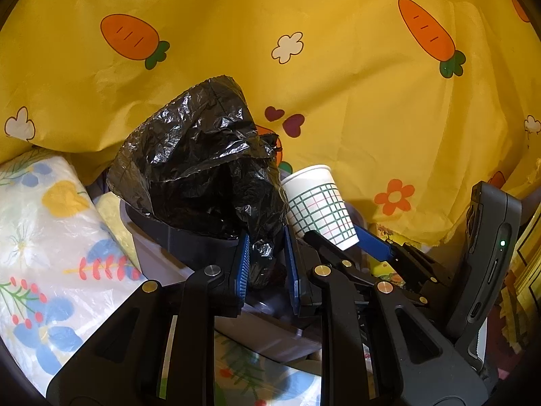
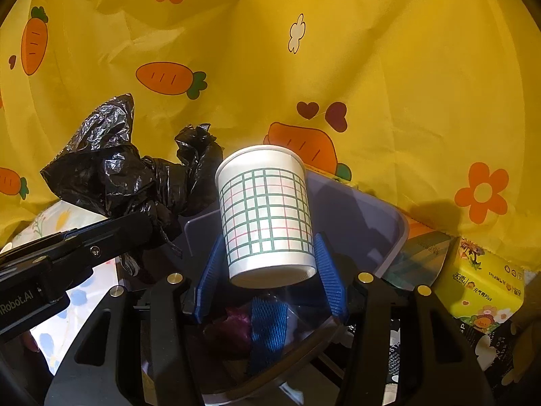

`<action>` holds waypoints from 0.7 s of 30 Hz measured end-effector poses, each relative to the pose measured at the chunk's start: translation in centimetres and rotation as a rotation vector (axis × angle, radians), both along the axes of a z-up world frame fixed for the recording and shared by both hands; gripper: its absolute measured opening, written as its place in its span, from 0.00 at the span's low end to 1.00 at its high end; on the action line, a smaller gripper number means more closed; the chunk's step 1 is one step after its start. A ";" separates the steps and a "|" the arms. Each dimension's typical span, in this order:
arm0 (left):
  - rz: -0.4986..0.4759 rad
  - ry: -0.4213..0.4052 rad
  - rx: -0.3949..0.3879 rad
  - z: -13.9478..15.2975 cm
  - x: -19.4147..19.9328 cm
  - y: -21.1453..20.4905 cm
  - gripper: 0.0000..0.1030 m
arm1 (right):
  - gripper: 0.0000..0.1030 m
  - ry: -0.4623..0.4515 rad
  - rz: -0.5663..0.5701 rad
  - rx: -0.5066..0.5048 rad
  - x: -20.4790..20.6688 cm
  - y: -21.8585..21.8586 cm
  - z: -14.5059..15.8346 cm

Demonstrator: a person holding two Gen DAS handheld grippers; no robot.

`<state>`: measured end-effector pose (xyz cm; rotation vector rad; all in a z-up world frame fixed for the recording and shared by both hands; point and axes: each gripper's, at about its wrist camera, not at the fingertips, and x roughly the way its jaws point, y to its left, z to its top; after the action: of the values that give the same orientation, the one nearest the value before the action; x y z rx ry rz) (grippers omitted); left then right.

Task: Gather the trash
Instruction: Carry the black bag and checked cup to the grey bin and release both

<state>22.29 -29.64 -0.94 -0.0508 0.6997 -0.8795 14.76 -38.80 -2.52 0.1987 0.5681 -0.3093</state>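
Looks like the drop-off step: the right tool (image 2: 267,270) is clamped about halfway open around a checked paper cup (image 2: 265,213), held just over the purple bin (image 2: 389,223). The left tool (image 1: 267,267), nearly closed, pinches a crumpled black trash bag (image 1: 203,155) above the bin's left side. Next move, I'd guess, is letting the cup fall inside, where a blue mesh scrap (image 2: 268,324) and something dark red already sit.
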 end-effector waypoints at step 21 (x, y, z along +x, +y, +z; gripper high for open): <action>0.201 -0.073 0.004 0.9 -1.9 5.9 0.83 | 0.69 -0.016 -0.014 -0.029 -1.2 0.7 0.1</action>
<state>20.36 -23.71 -0.08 -0.0838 0.6168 -0.6842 13.56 -38.11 -2.40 0.1774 0.5468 -0.3287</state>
